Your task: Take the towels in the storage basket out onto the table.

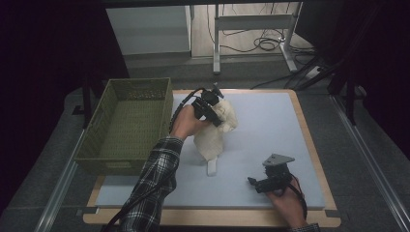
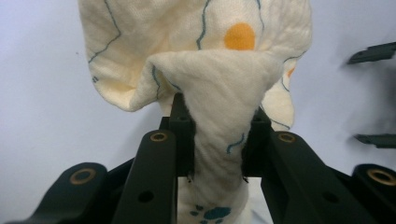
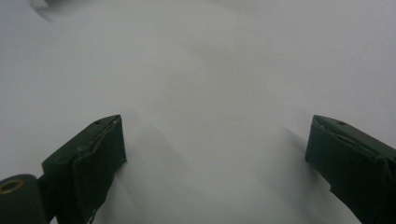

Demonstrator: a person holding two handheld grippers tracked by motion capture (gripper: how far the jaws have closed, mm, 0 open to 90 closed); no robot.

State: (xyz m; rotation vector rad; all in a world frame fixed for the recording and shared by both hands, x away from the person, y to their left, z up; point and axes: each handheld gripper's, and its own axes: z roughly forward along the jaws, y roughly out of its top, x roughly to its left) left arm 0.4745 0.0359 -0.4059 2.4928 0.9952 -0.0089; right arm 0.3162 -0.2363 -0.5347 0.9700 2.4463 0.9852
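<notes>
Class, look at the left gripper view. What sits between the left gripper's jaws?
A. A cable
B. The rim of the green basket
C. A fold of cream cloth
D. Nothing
C: the left gripper has both jaws pressed on a bunched fold of the cream cloth, which carries blue lines and an orange dot.

A basket (image 1: 126, 124) sits at the left edge of the bench (image 1: 270, 121). Just right of it, near the middle, a cloth (image 1: 216, 130) hangs from the left hand-held gripper (image 1: 208, 108) down onto the bench. The right hand-held gripper (image 1: 270, 181) rests near the front right, well apart from the cloth.
</notes>
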